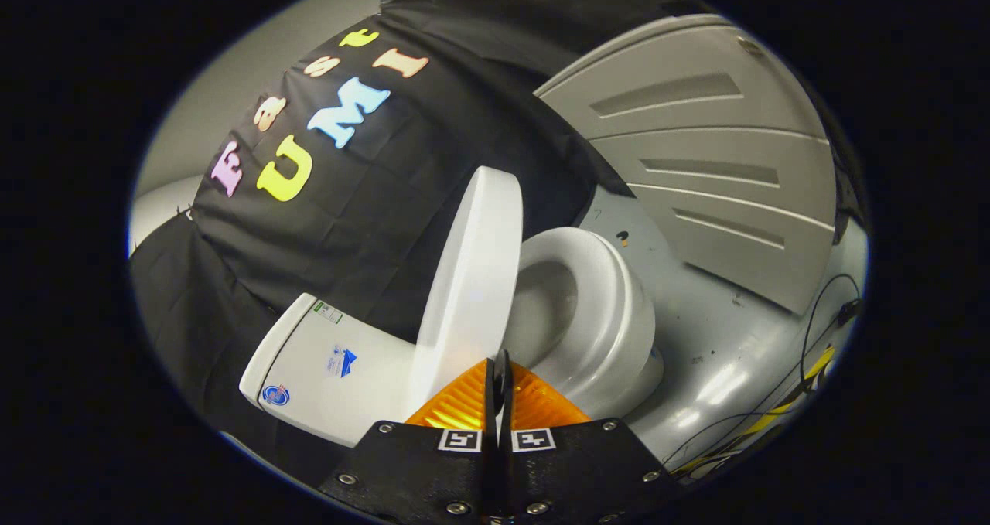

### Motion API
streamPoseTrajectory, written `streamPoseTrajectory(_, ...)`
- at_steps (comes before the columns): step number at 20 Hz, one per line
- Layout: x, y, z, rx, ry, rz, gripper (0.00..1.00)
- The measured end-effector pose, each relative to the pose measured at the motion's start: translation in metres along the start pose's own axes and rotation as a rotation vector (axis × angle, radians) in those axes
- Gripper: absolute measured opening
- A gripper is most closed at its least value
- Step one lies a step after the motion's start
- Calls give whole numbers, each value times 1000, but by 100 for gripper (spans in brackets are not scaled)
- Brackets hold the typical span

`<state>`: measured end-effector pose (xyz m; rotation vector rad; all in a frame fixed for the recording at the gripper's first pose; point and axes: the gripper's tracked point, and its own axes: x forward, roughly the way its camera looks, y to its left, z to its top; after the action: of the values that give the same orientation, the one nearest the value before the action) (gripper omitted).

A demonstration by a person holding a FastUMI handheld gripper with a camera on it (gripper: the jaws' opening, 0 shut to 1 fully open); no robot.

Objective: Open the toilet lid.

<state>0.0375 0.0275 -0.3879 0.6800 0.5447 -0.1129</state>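
Observation:
A white toilet stands against the black cloth wall, seen tilted. Its lid (473, 277) is raised almost upright, leaning toward the tank (325, 363). The seat ring and bowl (599, 316) lie uncovered beside it. My gripper (502, 366) is just in front of the lid's near edge, where lid and seat meet. Its fingers are pressed together with only a thin slit between them and nothing visibly held. Whether the tips touch the lid I cannot tell.
A grey ribbed panel (711, 161) stands beyond the bowl. The glossy grey floor (696, 332) runs around the toilet, with thin black cables (808, 355) and yellow-black tape (804, 386) at its far side.

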Motion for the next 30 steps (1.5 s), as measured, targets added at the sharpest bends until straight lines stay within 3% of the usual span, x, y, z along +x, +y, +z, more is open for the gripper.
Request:
streamPoseTrajectory(14,-16,68,13,-241,-17,-67,0)
streamPoseTrajectory(30,-24,147,12,-612,-72,-123,0)
